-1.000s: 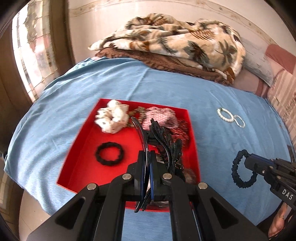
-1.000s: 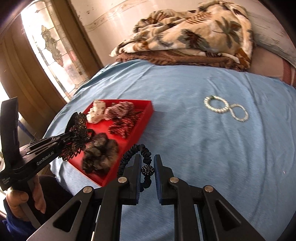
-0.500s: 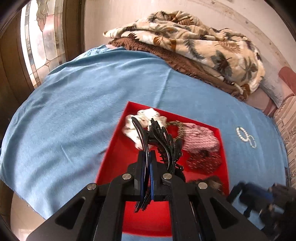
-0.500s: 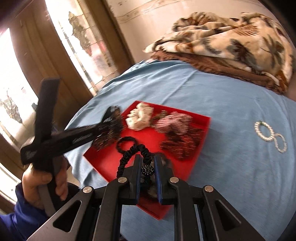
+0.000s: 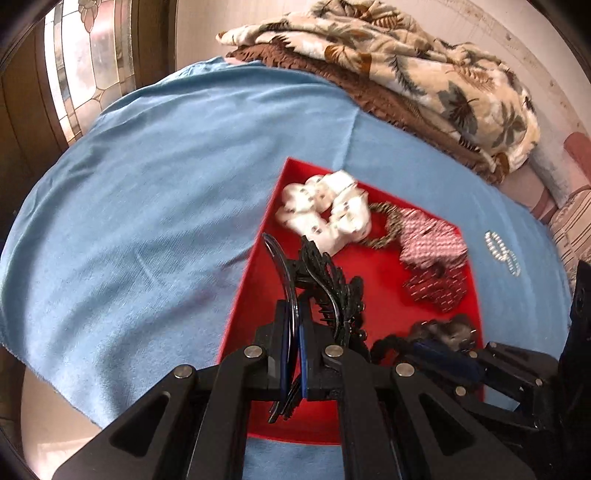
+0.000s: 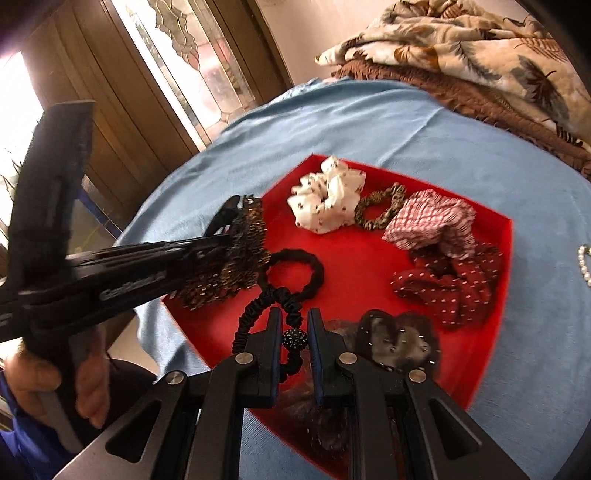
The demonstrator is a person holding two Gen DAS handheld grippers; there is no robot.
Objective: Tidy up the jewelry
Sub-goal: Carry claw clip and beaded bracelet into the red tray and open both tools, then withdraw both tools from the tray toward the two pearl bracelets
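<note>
Two pieces held above the red tray: we risk tangling them.

Left gripper pinches our black hair claw; right gripper pinches our beaded black hair tie. Released close together, claw teeth may snag the tie.

My bed's got a light blue sheet stretched over it. Up at the far end there's a cream blanket with a palm leaf print piled on a brown one, right against the pale wall. Striped pillows sit off to the right. Stained glass window in a dark wood frame on the left, daylight pouring through.
</note>
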